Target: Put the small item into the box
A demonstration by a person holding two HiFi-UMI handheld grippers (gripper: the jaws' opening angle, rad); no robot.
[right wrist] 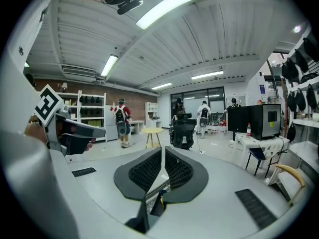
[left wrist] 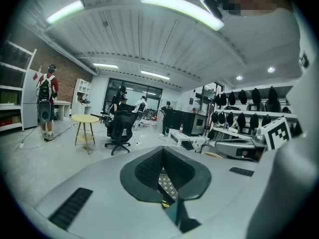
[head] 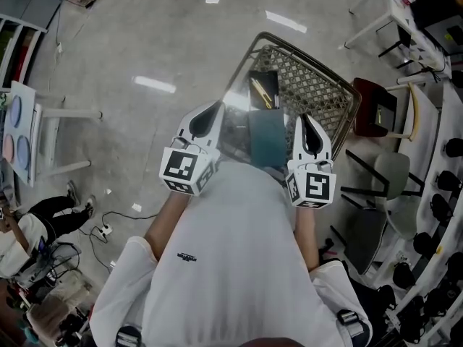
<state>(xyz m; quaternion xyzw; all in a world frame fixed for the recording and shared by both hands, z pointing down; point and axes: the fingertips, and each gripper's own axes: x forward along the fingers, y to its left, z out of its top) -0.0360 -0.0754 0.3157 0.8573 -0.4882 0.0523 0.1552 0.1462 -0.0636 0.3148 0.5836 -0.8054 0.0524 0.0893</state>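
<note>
Both grippers are held close to the person's chest, above a wire mesh cart (head: 323,87). In the cart lie a black box (head: 263,88) with yellow strips and a teal flat item (head: 268,140). The left gripper (head: 211,112) points at the cart's near left rim, and its jaws meet at the tips with nothing between them. The right gripper (head: 307,123) hangs over the near right rim, also shut and empty. In the left gripper view, the left gripper (left wrist: 163,148) shows a sliver of cart mesh (left wrist: 168,185) below its pads. In the right gripper view, the right gripper (right wrist: 164,147) points across the room.
A dark red chair (head: 375,107) and a grey chair (head: 376,194) stand right of the cart. White furniture (head: 54,132) is at the left, with cables and a seated person (head: 43,219) at lower left. Ahead are an office chair (left wrist: 119,128), a round table (left wrist: 84,119) and standing people.
</note>
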